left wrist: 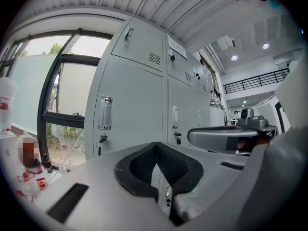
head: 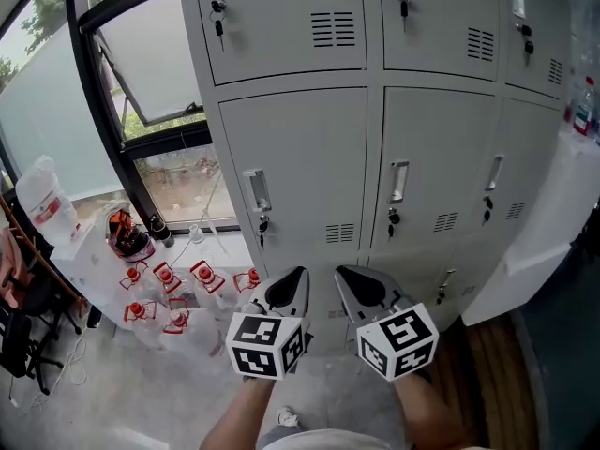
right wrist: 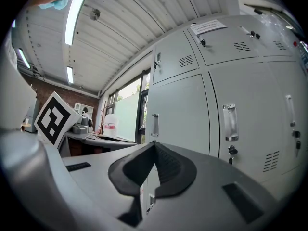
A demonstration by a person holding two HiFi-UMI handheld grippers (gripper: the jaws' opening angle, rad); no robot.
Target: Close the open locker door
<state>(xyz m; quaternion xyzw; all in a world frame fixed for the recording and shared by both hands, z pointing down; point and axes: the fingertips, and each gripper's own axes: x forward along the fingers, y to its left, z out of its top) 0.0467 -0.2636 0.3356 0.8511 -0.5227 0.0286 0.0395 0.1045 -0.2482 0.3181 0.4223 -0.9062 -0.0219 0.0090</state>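
Note:
A wall of grey lockers [head: 375, 157] fills the head view, and the doors facing me all lie flush. At the far right a pale grey panel [head: 548, 228] juts out from the lockers toward me; it looks like an open door seen edge-on. My left gripper [head: 300, 272] and right gripper [head: 339, 272] hang side by side low in front of the lockers, touching nothing. In the left gripper view the left gripper [left wrist: 156, 144] is shut and empty, pointing at a door with a handle [left wrist: 106, 112]. The right gripper [right wrist: 154, 143] is also shut and empty.
A dark-framed window [head: 141, 92] stands left of the lockers. Several red-capped bottles [head: 169, 298] sit on the floor below it, beside a big jug [head: 42, 200]. A black chair [head: 19, 340] is at the far left. A bottle [head: 584, 106] stands at the right edge.

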